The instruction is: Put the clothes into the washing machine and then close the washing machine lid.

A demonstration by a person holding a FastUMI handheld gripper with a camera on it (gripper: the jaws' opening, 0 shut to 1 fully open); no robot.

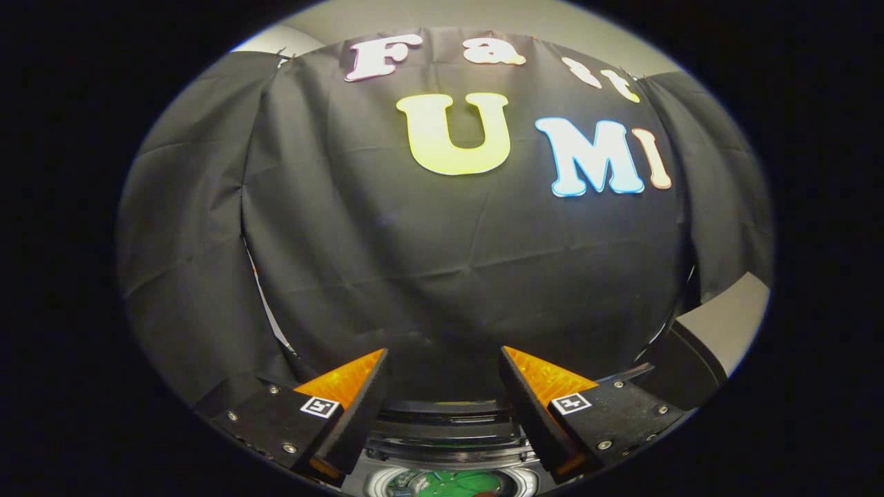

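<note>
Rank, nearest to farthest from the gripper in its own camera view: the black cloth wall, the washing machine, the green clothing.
1. Washing machine, its dark rim between the open gripper fingers.
2. Green clothing, low down inside the machine.
3. Black cloth wall, well beyond the fingers.

Booth wall [442,276]: black cloth, matt, creased with fold lines, hangs in separate panels. Gripper [442,366], fingers apart with nothing between them: finger bodies look like matt hard plastic, small shiny metal screws, a paper-like printed tag on each; inner pads ribbed. Below the fingers, washing machine [449,431]: dark ridged rim, smooth glossy plastic, a lighter glossy ring under it. Grey slab [732,324] off to the right: smooth, matt.
</note>
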